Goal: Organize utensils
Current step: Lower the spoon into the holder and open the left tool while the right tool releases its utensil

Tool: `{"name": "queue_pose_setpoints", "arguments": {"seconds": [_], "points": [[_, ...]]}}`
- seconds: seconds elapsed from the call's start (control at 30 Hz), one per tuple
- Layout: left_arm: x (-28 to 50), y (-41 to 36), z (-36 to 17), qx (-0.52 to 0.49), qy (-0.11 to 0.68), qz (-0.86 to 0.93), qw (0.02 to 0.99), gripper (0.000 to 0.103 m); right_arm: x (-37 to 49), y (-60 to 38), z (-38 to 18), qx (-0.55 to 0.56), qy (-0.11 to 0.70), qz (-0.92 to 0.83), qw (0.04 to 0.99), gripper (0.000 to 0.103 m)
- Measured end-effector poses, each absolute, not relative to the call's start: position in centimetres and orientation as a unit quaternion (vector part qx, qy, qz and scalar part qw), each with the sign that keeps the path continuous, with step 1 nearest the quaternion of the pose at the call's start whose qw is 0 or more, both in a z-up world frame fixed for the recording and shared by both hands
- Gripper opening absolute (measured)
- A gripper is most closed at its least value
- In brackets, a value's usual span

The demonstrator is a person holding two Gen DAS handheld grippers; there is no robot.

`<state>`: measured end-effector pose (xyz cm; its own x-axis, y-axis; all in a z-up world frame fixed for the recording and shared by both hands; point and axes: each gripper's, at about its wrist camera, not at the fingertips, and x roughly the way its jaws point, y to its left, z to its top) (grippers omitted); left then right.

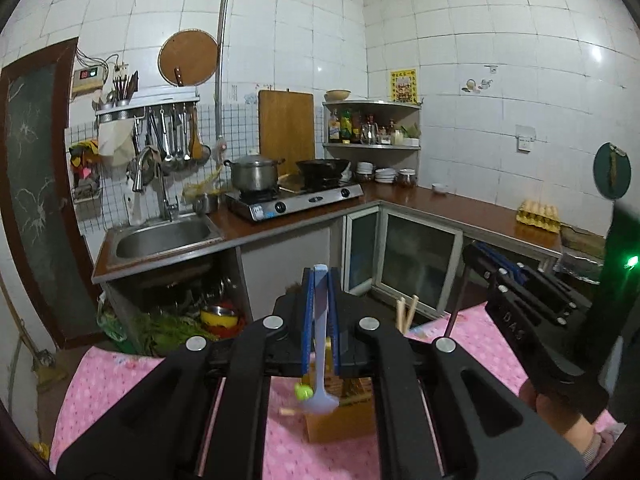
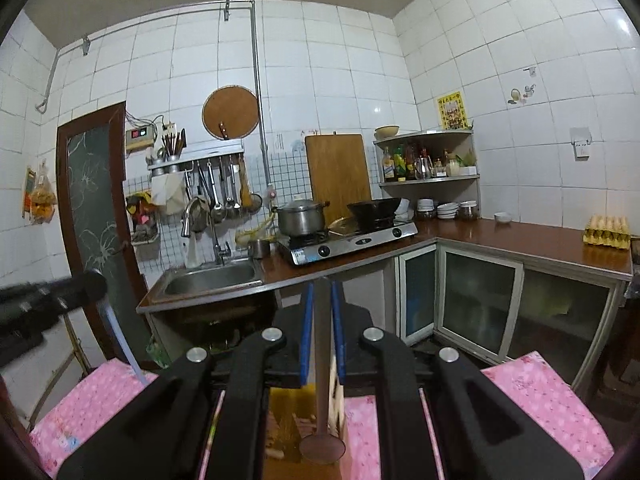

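The left gripper (image 1: 321, 280) jaws gripped a pale blue spoon (image 1: 320, 360), bowl at 6 o'clock. The right gripper (image 2: 322, 300) jaws gripped a brown spoon (image 2: 321, 400) above the pink-clothed worktop (image 2: 540, 400).

Sink (image 1: 164, 236) left of stove (image 1: 296, 200); pot (image 1: 253, 174) on stove.

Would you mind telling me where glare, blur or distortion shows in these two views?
Left wrist view: fisheye bends the tiled wall, a glare spot sits on the tiles, and a green light flares. Right wrist view: the left gripper is motion-blurred, and the tiles glare upper right.
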<state>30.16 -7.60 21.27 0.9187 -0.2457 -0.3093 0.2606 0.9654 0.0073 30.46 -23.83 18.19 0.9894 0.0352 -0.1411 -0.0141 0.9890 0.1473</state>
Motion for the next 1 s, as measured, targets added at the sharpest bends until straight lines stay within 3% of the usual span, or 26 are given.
{"name": "queue_pose_setpoints", "arguments": {"seconds": [0.33, 1.0], "points": [[35.4, -7.8, 16.7, 0.003, 0.168, -0.130, 0.977, 0.006, 34.4, -23.3, 14.2, 0.069, 0.090, 0.016, 0.993, 0.010], [33.0, -8.7, 21.3, 0.000, 0.106, -0.147, 0.984, 0.006, 33.4, -24.0, 16.0, 0.066, 0.068, 0.027, 0.995, 0.010]]}}
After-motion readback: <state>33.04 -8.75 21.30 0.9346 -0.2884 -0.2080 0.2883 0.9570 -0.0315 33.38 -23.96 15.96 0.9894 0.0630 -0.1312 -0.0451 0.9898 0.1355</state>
